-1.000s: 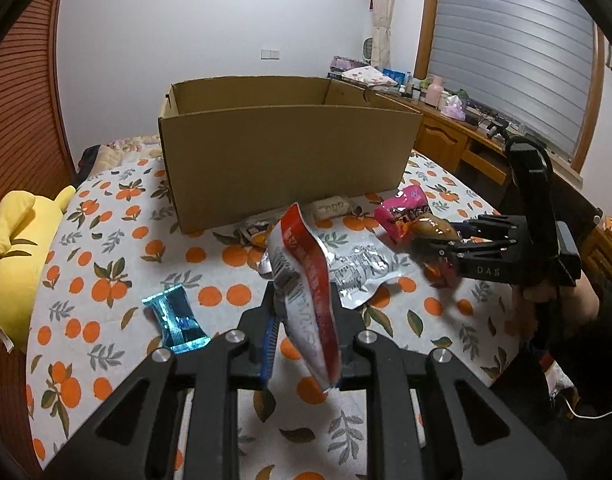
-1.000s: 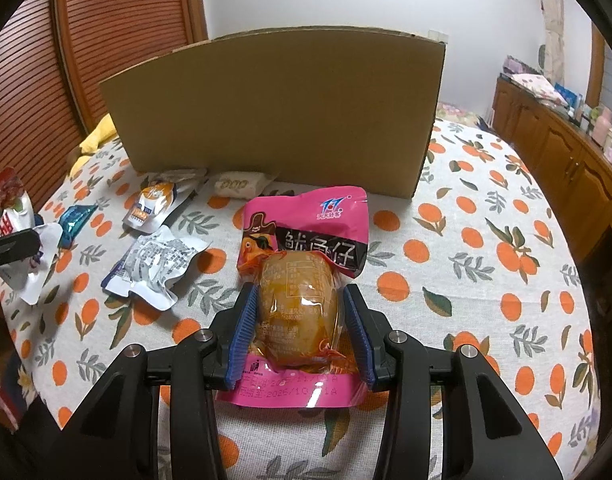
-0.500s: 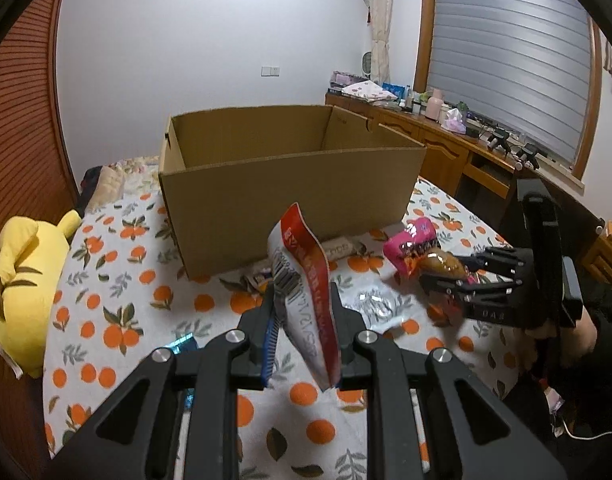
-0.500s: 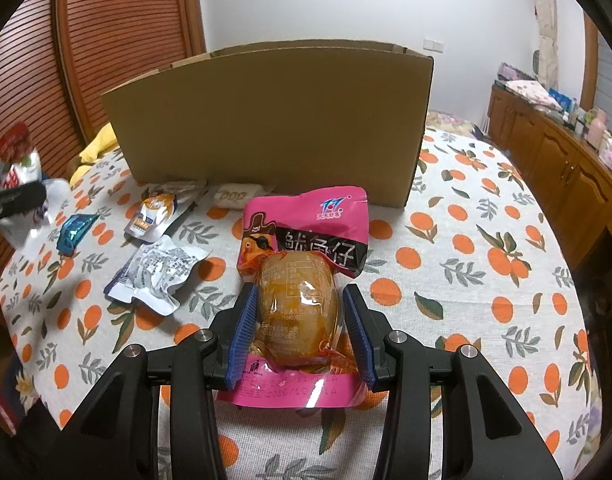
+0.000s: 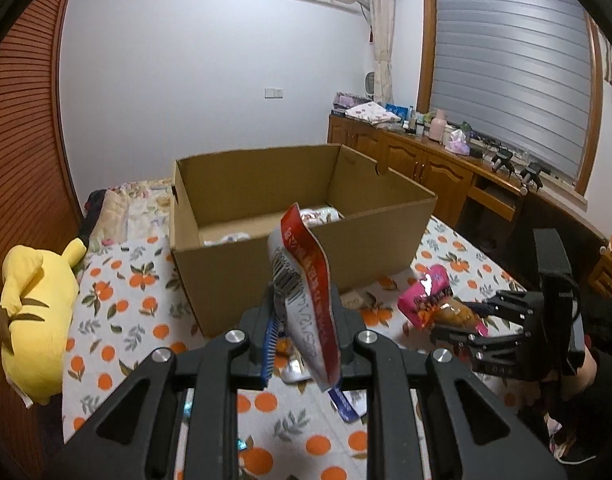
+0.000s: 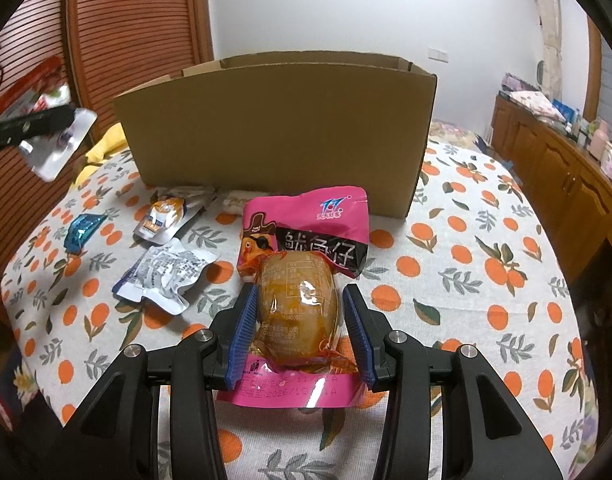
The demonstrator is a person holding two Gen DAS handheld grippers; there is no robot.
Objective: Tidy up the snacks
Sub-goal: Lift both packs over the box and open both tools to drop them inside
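My left gripper (image 5: pixel 303 330) is shut on a red and white snack packet (image 5: pixel 306 292), held upright in the air in front of the open cardboard box (image 5: pixel 233 264). Some packets lie inside the box (image 5: pixel 320 216). My right gripper (image 6: pixel 299 328) is shut on a pink snack packet (image 6: pixel 306 264) above the orange-print tablecloth; it also shows in the left wrist view (image 5: pixel 486 336) with the pink packet (image 5: pixel 426 296). The left gripper appears at the far left of the right wrist view (image 6: pixel 29 124).
On the cloth before the box lie a silver packet (image 6: pixel 165 276), an orange and white packet (image 6: pixel 161 220), a blue packet (image 6: pixel 81 232) and a pale packet (image 6: pixel 235 202). A yellow plush toy (image 5: pixel 29 312) lies at the left. Wooden cabinets (image 5: pixel 426 168) stand at the right.
My left gripper has risen with the red and white packet, so the inside of the box now shows. My right gripper has lifted slightly with the pink packet.
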